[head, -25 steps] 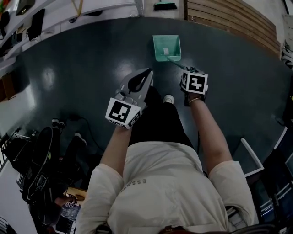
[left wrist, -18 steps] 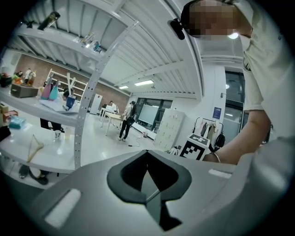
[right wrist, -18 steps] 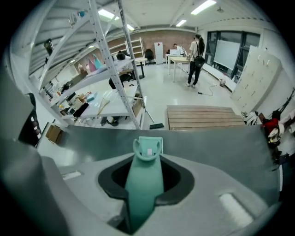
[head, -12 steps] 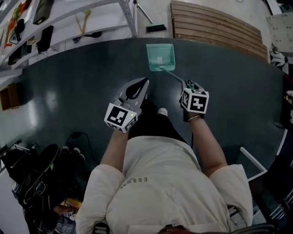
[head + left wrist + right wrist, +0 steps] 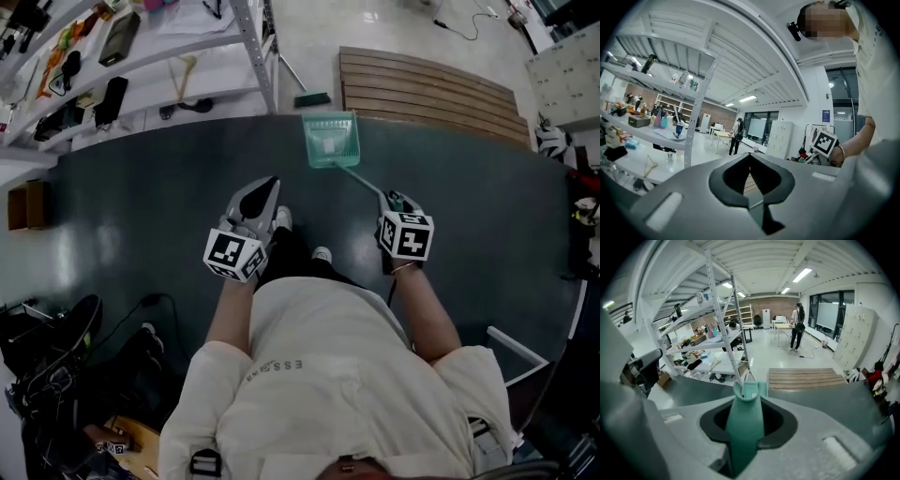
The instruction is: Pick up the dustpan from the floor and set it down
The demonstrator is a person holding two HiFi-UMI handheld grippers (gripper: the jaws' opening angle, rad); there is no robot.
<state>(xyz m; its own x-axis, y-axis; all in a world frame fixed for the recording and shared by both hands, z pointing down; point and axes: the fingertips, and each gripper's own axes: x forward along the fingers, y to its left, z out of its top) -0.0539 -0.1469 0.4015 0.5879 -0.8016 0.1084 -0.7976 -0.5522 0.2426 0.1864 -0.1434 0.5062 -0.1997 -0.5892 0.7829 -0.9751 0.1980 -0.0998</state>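
Standing on a broad dark floor (image 5: 122, 206), with paler flooring running beyond its curved far edge. Wearing a pale shirt (image 5: 337, 375) and reaching both forearms forward. Facing a white shelving rack (image 5: 141, 56) at the far left, crowded with items too small to name. Also facing a slatted wooden platform (image 5: 427, 94) at the far right, just beyond the dark area.

Carrying the teal dustpan (image 5: 331, 139) out in front, its pan lying over the far edge of the dark floor, just short of the platform. Trailing its thin handle back and to the right, into the right gripper (image 5: 391, 200). Clamping that gripper's jaws on the thick teal end of the handle, which is filling the gap between the pads in the right gripper view. Not showing, from above, whether the pan is clearing the floor.

Holding the left gripper (image 5: 267, 187) alongside, well apart from the dustpan, its jaw tips meeting with nothing between them. Looking past the pan at a green broom head (image 5: 312, 97) lying on the pale floor between rack and platform.
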